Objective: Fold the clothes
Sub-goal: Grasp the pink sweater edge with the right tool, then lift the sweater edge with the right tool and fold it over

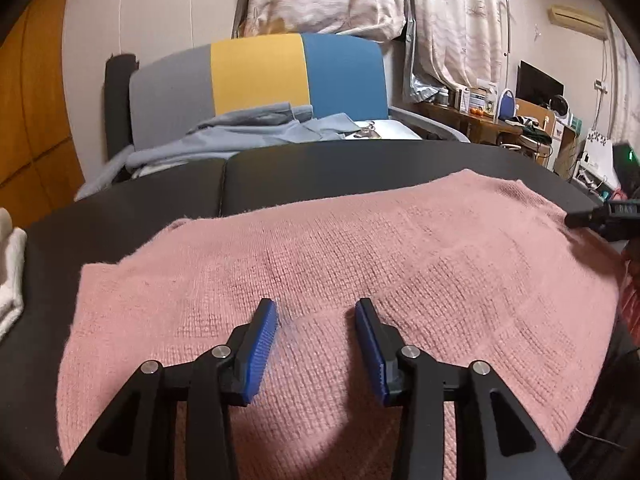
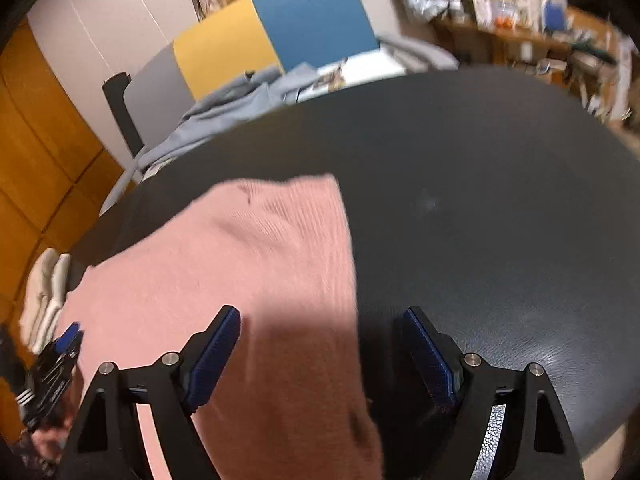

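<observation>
Dark leather-look bench (image 1: pixel 320 168) fills both views; cluttered room behind. Upper centre of the left wrist view: a panel in grey, yellow and blue (image 1: pixel 256 76), with grey-blue clothes (image 1: pixel 240 136) heaped at its foot. Patterned curtains (image 1: pixel 452 20) above, a crowded desk (image 1: pixel 500 120) at upper right.

Pink knitted garment (image 1: pixel 320 264) lies spread flat on the bench, covering the lower half of the left wrist view. In the right wrist view it occupies lower left, its straight edge running down the middle of the frame; bare bench to the right.

Left gripper (image 1: pixel 316 308): jaws apart, over the pink knit at lower centre, nothing between them.

Right gripper (image 2: pixel 320 320): jaws wide apart, straddling the garment's edge, one finger over knit, the other over bare bench. View somewhat blurred.

White folded cloth (image 2: pixel 48 292) sits at the bench's left margin, beside the garment.
</observation>
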Available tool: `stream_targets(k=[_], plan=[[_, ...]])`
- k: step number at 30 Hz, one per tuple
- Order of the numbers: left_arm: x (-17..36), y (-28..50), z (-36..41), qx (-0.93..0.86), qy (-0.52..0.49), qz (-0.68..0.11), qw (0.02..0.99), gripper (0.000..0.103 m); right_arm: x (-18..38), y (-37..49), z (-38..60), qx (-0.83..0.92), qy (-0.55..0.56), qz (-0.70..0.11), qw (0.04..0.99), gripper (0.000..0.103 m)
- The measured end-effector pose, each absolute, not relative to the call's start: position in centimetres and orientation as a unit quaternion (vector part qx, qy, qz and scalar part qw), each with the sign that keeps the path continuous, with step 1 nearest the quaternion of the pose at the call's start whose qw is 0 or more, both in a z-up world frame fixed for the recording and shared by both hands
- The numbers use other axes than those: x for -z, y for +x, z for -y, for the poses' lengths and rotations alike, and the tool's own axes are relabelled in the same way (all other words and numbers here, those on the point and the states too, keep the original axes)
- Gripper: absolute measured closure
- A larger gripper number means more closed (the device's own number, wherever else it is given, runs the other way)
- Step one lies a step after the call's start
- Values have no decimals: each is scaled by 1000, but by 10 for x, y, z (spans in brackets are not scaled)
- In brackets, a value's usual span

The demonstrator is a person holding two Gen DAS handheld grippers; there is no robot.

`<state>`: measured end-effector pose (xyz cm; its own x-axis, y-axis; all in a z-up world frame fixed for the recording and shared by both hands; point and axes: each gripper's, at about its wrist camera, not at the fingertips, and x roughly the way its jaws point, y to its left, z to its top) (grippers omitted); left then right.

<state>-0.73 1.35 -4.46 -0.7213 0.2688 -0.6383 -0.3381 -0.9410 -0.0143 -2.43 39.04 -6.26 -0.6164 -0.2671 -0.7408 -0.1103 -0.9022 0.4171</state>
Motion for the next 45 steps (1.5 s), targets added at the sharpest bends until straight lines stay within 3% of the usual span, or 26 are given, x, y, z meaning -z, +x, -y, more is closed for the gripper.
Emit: stream_targets(k=[2,6,7,8,10,15,19,23,25,29,38,45], plan=[[45,-19,-7,-921,-348,-38,172,48,63,-25,-390,876,426,217,55,26],[46,-43,1,-911,-365,-28,191,43,65,-37,-370,875,431,209,71,36],[45,-48,2,-910,-367,-29,191,42,64,-41,-362,876,435,195,68,44],[45,-53,3,-909,-369,-29,190,42,64,-45,-357,877,440,180,65,62],[41,-58,3,-911,-374,-30,174,42,66,-51,-351,872,444,190,81,76],[16,-26,-11,-921,-347,-5,177,47,69,-50,-348,869,437,218,74,77],[13,5,-56,-920,-320,-71,213,47,76,-46,-358,859,425,273,78,77],[30,18,-76,-899,-368,-45,235,73,73,-46,-355,861,427,267,73,77],[38,28,-84,-898,-373,-61,226,76,72,-46,-354,861,428,266,67,77],[51,35,-98,-905,-355,-105,212,76,71,-46,-351,862,429,263,56,77],[56,10,-109,-898,-370,-72,226,76,54,-36,-379,855,400,328,31,80],[38,11,-100,-887,-375,-43,268,75,9,-21,-397,880,377,289,-23,80]])
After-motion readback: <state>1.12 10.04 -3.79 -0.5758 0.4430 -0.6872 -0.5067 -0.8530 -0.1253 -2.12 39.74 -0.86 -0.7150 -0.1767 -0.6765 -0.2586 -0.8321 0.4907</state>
